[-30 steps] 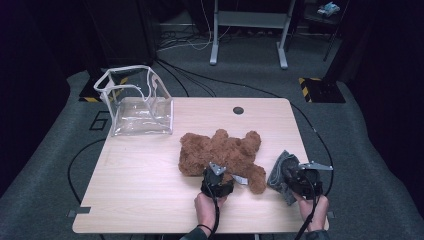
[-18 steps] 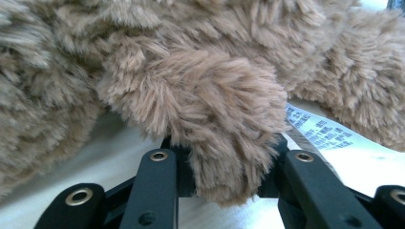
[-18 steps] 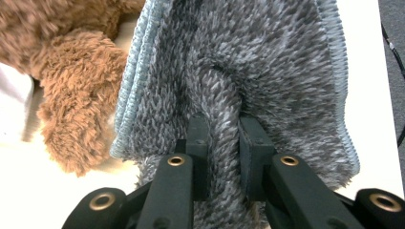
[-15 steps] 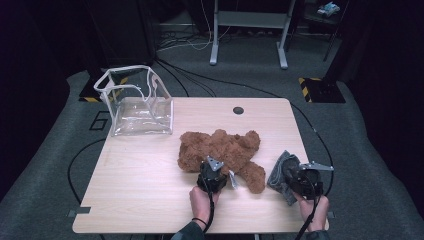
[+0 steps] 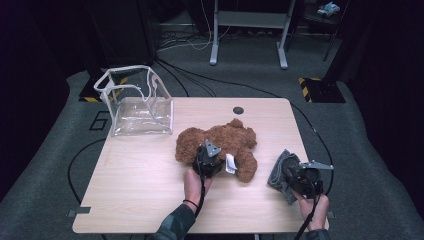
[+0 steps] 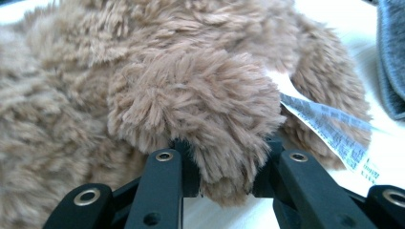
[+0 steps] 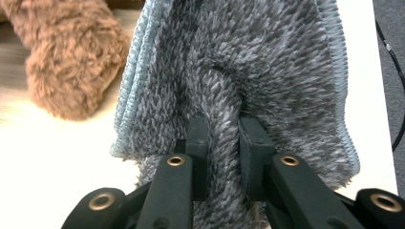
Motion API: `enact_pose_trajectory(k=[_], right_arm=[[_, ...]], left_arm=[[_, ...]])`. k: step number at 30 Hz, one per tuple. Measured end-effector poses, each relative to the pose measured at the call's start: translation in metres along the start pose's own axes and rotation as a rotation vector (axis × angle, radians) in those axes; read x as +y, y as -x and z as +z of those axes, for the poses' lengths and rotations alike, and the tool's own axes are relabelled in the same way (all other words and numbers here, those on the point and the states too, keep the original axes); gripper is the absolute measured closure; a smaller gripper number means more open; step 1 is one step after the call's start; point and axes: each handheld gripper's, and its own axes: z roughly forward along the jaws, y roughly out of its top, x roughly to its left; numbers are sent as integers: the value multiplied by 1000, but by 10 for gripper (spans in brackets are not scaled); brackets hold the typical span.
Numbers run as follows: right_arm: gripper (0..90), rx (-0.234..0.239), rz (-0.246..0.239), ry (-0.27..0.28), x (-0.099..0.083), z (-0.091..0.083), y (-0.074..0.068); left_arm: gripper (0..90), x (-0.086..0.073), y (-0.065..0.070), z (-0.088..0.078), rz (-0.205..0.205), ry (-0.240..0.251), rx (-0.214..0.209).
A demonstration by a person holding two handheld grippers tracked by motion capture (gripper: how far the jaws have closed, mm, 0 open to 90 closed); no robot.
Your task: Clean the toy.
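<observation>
The left tool [image 5: 216,159] reaches forward from the left hand [image 5: 196,181], forearm coming in from the near edge. Its jaws have just been closing and now squeeze a brown plush limb [image 6: 210,114]. The right tool [image 5: 292,176], held in the right hand [image 5: 314,209] near the surface's right corner, pinches a fold of grey cloth [image 7: 229,86] between close-set jaws.

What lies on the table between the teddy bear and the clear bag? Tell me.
Bare tabletop: in the high view nothing lies between the teddy bear and the clear bag.
</observation>
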Motion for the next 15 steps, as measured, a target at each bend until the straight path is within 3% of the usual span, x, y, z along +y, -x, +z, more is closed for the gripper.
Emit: enact_pose_trajectory(k=[6,15], right_arm=[[770,-1,2,-4,2,-1,-1],[769,-6,-8,3,3,-3,0]], left_arm=[[725,15,4,-8,63,40,-41],[730,31,13,-21,93,102,-92]])
